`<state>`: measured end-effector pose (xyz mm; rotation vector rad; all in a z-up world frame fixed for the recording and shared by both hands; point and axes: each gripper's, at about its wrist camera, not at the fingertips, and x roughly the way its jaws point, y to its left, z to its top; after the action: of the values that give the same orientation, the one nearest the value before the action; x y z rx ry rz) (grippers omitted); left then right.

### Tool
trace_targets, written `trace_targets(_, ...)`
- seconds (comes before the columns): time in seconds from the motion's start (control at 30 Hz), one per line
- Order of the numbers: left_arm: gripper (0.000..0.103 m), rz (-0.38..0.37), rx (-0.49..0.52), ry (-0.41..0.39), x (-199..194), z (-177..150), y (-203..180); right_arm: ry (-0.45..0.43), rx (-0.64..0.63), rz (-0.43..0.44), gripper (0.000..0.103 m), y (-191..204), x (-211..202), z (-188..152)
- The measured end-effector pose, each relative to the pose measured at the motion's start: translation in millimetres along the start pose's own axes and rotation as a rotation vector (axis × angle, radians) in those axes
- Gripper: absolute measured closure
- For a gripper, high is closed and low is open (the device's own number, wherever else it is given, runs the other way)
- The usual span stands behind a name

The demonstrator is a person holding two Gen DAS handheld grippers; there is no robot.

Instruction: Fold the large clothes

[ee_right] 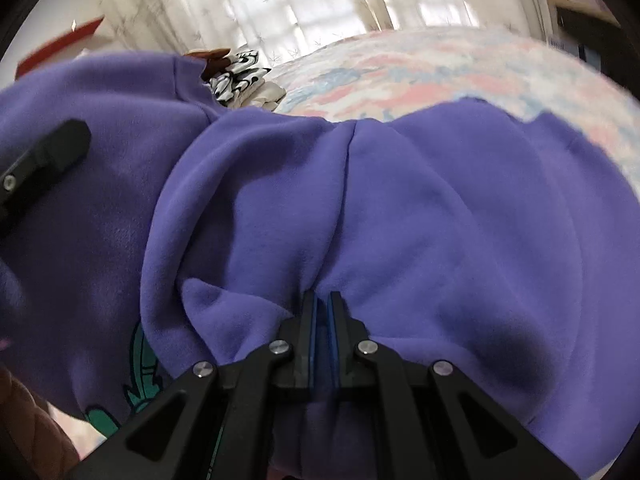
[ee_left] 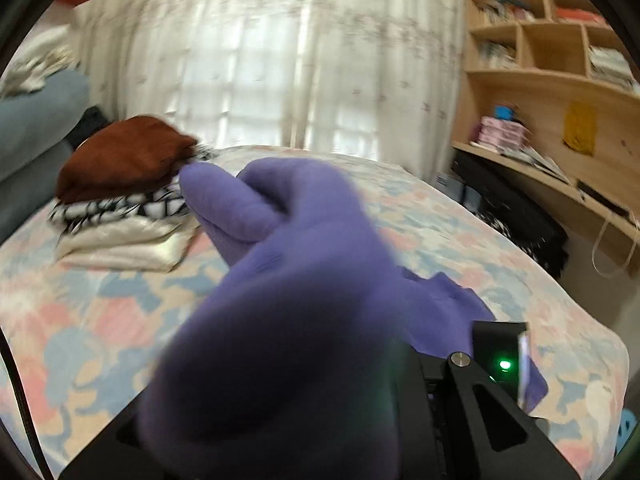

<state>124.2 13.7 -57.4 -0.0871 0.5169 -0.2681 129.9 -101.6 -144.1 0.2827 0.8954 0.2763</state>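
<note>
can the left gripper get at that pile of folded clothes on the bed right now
Probably not as things stand. The left gripper is shut on the purple sweatshirt, whose bunched fabric hangs between it and the pile of folded clothes. It would have to let go first.

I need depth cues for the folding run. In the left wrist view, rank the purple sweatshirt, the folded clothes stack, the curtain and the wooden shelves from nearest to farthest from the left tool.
1. Purple sweatshirt: bunched right at the left tool, filling the foreground.
2. Folded clothes stack: on the bed, upper left.
3. Curtain and wooden shelves: both beyond the bed, curtain centre, shelves right; too close to call.
</note>
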Motion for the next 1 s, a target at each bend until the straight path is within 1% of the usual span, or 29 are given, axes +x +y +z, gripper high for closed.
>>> trace_targets(0.1,0.087,-0.017,0.065,-0.003,1,10,-28,0.030,0.099,0.106,0.098,-19,-5,2)
trace_targets(0.17,0.087,-0.032,0.114,-0.008,3,17,-51,0.046,0.147,0.154,0.098,-31,-14,3)
trace_targets(0.23,0.087,-0.044,0.159,-0.003,2,20,-73,0.032,0.173,0.180,0.098,-43,-36,1)
trace_targets(0.27,0.087,-0.047,0.181,0.001,3,21,-87,0.022,0.181,0.175,0.098,-49,-47,0)
trace_targets(0.33,0.087,-0.060,0.200,0.019,5,23,-109,-0.023,0.195,0.122,0.098,-65,-73,-4)
trace_targets(0.4,0.087,-0.075,0.222,0.044,15,21,-135,-0.088,0.220,0.044,0.098,-87,-103,-9)
trace_targets(0.47,0.087,-0.092,0.242,0.064,18,15,-159,-0.153,0.266,-0.055,0.098,-114,-132,-14)
trace_targets(0.6,0.087,-0.133,0.298,0.129,41,-1,-205,-0.262,0.367,-0.184,0.098,-164,-179,-25)
trace_targets(0.67,0.087,-0.141,0.350,0.172,56,-19,-230,-0.305,0.406,-0.231,0.098,-185,-198,-31)
trace_targets(0.7,0.087,-0.138,0.371,0.195,65,-27,-239,-0.318,0.423,-0.244,0.098,-192,-203,-33)
trace_targets(0.73,0.087,-0.123,0.405,0.230,76,-44,-250,-0.329,0.444,-0.255,0.098,-202,-209,-36)
trace_targets(0.77,0.087,-0.109,0.430,0.251,86,-53,-257,-0.333,0.456,-0.258,0.098,-208,-211,-38)
trace_targets(0.83,0.087,-0.080,0.472,0.289,100,-77,-263,-0.330,0.478,-0.266,0.098,-219,-212,-42)
trace_targets(0.87,0.087,-0.064,0.504,0.293,105,-86,-269,-0.325,0.488,-0.262,0.098,-221,-210,-43)
trace_targets(0.93,0.087,-0.034,0.566,0.264,101,-94,-279,-0.309,0.503,-0.248,0.098,-226,-206,-47)
trace_targets(1.0,0.087,-0.033,0.573,0.260,98,-93,-281,-0.294,0.502,-0.239,0.098,-229,-204,-49)
